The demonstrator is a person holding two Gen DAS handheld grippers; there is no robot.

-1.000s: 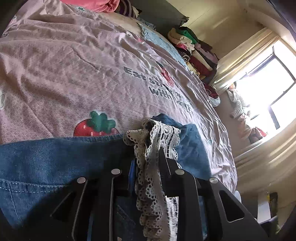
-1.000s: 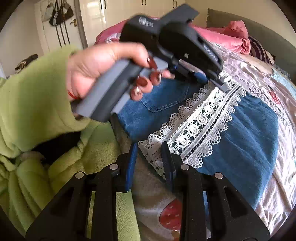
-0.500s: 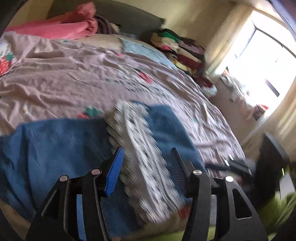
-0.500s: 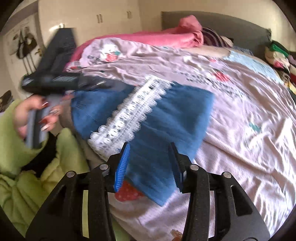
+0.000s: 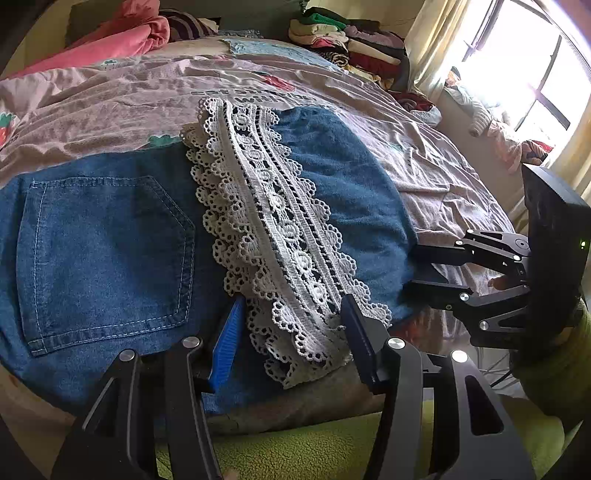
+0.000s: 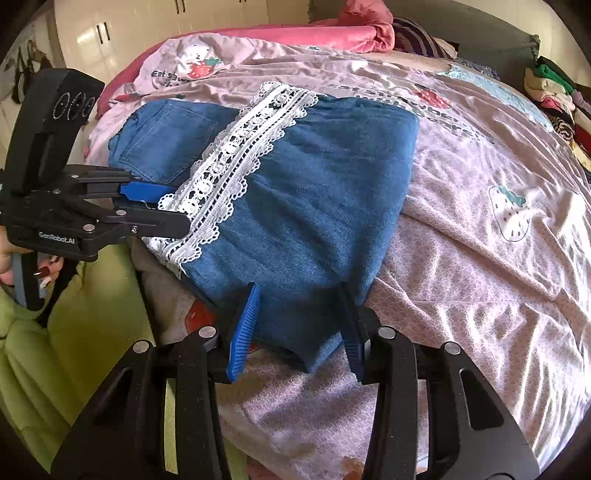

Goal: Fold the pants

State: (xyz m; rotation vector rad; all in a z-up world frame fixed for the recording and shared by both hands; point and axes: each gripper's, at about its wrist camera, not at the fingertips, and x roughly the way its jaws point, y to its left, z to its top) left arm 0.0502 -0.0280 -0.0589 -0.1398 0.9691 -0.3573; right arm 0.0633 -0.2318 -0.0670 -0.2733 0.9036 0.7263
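Observation:
Blue denim pants (image 5: 110, 236) with a white lace trim (image 5: 273, 236) lie folded over on the pink bed sheet (image 5: 110, 99); they also show in the right wrist view (image 6: 314, 199) with the lace (image 6: 236, 162) running across them. My left gripper (image 5: 291, 325) is open, its jaws either side of the lace's near end; it also shows in the right wrist view (image 6: 166, 210). My right gripper (image 6: 299, 317) is open over the pants' near folded edge; it shows in the left wrist view (image 5: 421, 266) at the pants' right edge.
A pink blanket (image 6: 332, 33) is bunched at the head of the bed. A stack of folded clothes (image 5: 351, 40) sits at the far right by a bright window (image 5: 524, 74). My green sleeve (image 6: 55, 332) lies along the bed's near edge. White wardrobes (image 6: 110, 33) stand behind.
My left gripper has let go of the lace trim and opened; the lace now lies flat on the pants. My right gripper has opened wider and come down to the folded edge.

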